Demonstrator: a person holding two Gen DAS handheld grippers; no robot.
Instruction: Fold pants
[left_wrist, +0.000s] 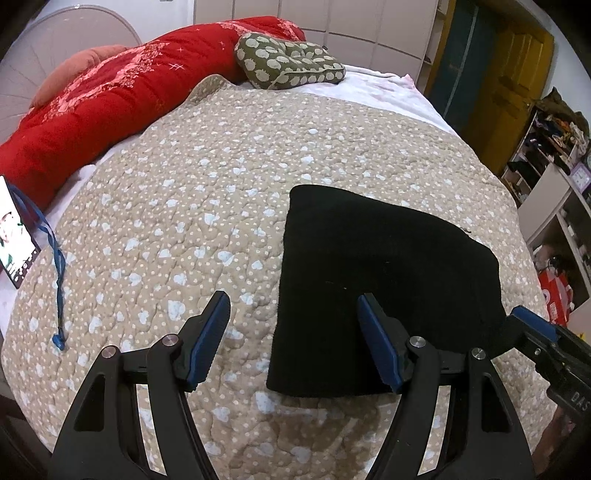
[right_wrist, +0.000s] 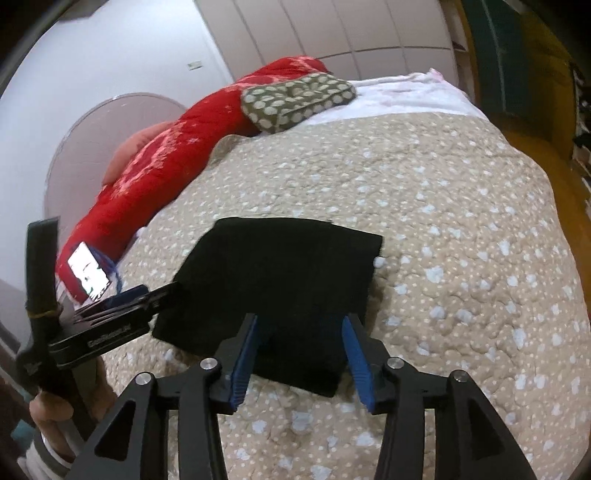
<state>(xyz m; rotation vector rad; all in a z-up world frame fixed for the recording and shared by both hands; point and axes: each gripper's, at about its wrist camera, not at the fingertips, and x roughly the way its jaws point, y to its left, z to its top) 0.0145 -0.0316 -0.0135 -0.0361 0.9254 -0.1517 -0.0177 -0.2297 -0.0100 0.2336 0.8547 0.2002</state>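
The black pants (left_wrist: 369, 266) lie folded into a compact rectangle on the beige quilted bedspread (left_wrist: 207, 192); they also show in the right wrist view (right_wrist: 280, 280). My left gripper (left_wrist: 293, 306) is open and empty, hovering over the pants' near left edge. My right gripper (right_wrist: 301, 325) is open and empty, just above the pants' near edge. The right gripper shows at the right edge of the left wrist view (left_wrist: 532, 325). The left gripper shows at the left of the right wrist view (right_wrist: 147, 295).
A red quilt (left_wrist: 96, 107) and an olive patterned pillow (left_wrist: 291, 61) lie at the bed's far side. A lit phone (left_wrist: 14, 232) with a blue lanyard (left_wrist: 57, 280) sits at the left edge. Shelves (left_wrist: 554, 177) stand on the right.
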